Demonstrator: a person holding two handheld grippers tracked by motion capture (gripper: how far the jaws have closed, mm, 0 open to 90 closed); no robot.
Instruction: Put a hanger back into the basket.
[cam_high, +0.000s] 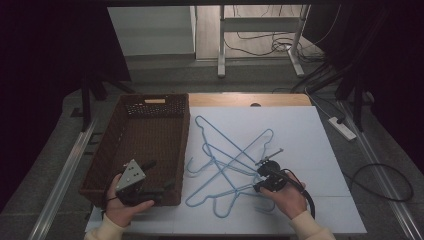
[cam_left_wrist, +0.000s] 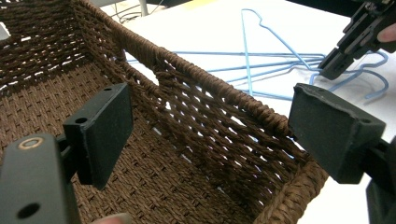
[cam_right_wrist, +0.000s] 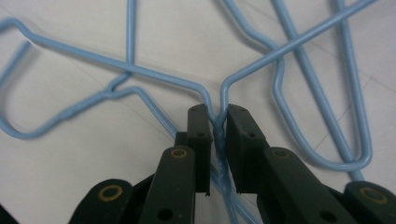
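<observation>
Right gripper clamped narrow on the twisted neck of a blue wire hanger, pinned between the fingers against the white table. Left gripper spread wide, straddling the wicker basket wall, holding nothing.

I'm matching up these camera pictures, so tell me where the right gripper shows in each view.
High view: the right gripper sits lower right of centre, on the blue wire hangers.
Left gripper view: top right corner, jaws pointing down at the hangers.
Right gripper view: bottom centre, jaws closed around a twisted hanger neck.
Shared landmark: the blue hangers on the white table.
</observation>
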